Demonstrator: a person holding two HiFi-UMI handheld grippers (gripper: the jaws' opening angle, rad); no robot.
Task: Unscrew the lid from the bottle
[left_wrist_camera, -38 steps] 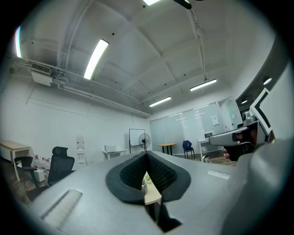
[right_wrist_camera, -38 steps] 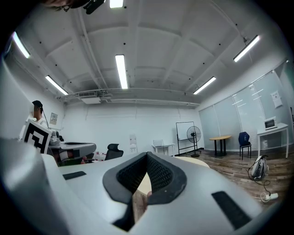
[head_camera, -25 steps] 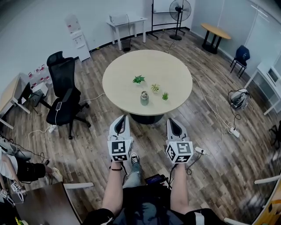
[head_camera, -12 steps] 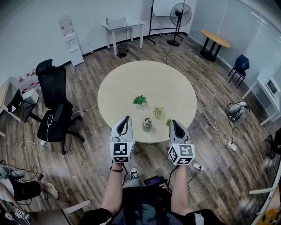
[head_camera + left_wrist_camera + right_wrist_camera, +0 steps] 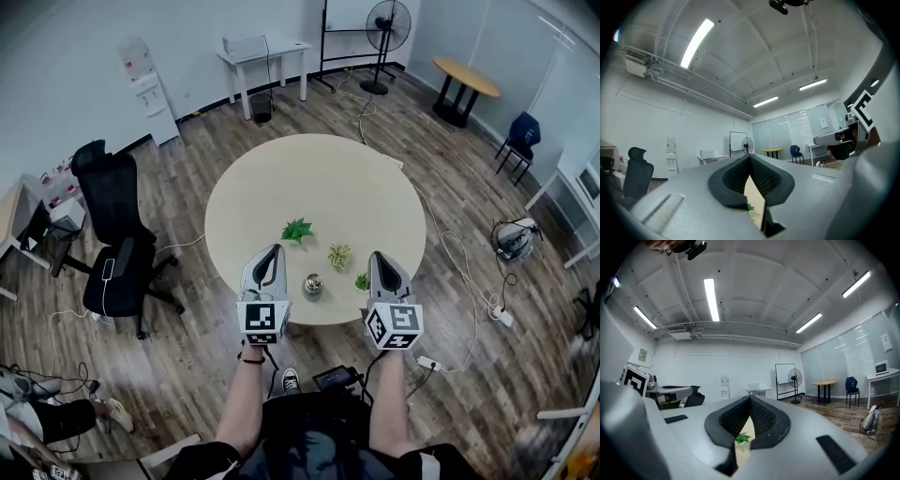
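A small grey-green bottle (image 5: 313, 286) with a metal lid stands upright near the front edge of the round beige table (image 5: 366, 187). My left gripper (image 5: 269, 256) hangs just left of the bottle, over the table's front edge, shut and empty. My right gripper (image 5: 382, 261) hangs to the bottle's right, also shut with nothing in it. Neither touches the bottle. In the left gripper view the jaws (image 5: 751, 161) meet at the tips, and only a strip of table and a green leaf show through. The right gripper view shows its jaws (image 5: 750, 401) closed the same way.
Three small potted plants stand on the table: one (image 5: 297, 229) mid-table, one (image 5: 338, 255) behind the bottle, one (image 5: 362, 280) beside the right gripper. A black office chair (image 5: 114, 253) stands at the left. Cables lie on the wood floor to the right. A fan (image 5: 388, 23) stands at the back.
The table and bottle have drawn nearer; both grippers now reach the table's front edge, either side of the bottle. Both stay shut.
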